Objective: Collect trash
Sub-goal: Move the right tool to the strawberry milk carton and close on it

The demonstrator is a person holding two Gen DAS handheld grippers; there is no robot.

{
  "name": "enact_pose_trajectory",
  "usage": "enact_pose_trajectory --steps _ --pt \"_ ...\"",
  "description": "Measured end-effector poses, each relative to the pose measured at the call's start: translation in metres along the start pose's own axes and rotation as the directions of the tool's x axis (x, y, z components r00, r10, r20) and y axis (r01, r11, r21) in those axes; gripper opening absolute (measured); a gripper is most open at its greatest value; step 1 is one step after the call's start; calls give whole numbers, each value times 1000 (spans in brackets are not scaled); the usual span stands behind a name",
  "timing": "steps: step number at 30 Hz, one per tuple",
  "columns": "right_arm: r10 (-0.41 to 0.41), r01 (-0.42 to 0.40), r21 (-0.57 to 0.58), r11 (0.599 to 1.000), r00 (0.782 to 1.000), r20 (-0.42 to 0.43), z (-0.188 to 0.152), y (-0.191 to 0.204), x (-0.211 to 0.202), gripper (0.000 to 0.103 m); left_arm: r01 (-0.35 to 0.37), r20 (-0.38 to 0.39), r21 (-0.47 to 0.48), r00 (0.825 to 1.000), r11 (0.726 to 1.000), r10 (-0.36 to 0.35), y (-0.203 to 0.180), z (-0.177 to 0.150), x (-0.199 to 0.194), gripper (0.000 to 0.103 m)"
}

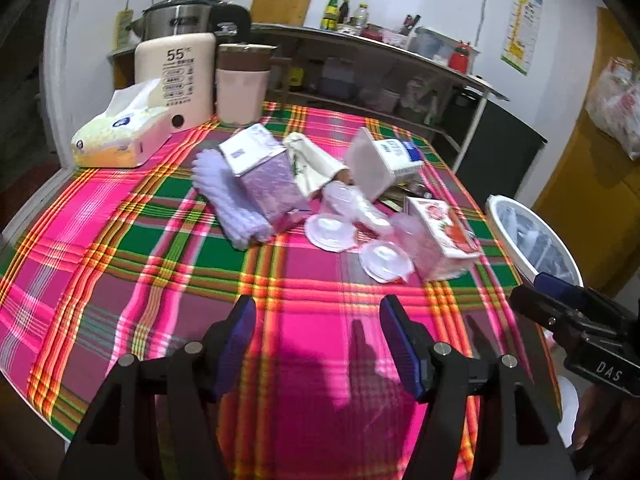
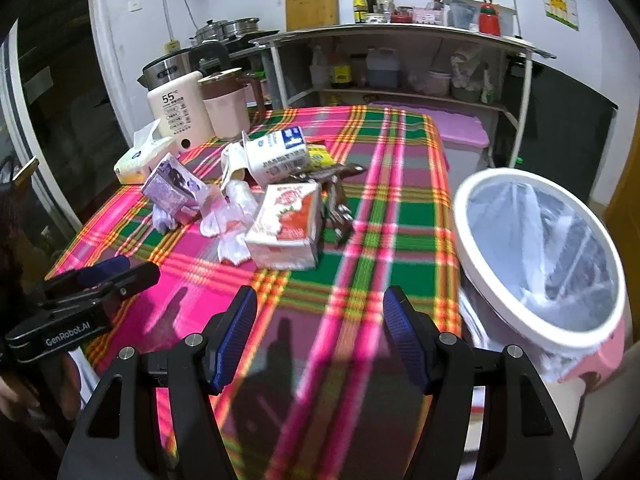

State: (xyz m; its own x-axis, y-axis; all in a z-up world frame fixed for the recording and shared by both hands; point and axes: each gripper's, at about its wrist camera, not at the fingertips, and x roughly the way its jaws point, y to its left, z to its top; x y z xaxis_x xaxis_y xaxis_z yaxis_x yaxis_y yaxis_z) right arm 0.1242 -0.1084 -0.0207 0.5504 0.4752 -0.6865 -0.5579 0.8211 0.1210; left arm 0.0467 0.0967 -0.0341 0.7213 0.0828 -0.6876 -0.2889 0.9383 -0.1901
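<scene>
Bin: my white round plastic bin (image 2: 536, 256) stands just beside the desk's right edge; its clear liner holds nothing I can make out.
Trash: red-and-white carton (image 2: 286, 224), purple carton (image 1: 260, 172), overturned white tub (image 1: 378, 164) and clear lids (image 1: 330, 230) lie clustered mid-desk on the pink-green plaid cloth (image 1: 160, 264).
Left gripper (image 1: 318, 344): jaws spread, empty.
Right gripper (image 2: 320, 340): jaws spread, empty.

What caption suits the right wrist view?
Open right gripper above the plaid tablecloth, trash pile ahead, lined bin alongside.
</scene>
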Motion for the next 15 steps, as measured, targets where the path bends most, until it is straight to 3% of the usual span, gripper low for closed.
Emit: enact_pose_trajectory --steps 15 --pt "22 -23 -29 999 999 -29 41 19 62 66 64 -13 -26 998 998 -64 12 11 18 66"
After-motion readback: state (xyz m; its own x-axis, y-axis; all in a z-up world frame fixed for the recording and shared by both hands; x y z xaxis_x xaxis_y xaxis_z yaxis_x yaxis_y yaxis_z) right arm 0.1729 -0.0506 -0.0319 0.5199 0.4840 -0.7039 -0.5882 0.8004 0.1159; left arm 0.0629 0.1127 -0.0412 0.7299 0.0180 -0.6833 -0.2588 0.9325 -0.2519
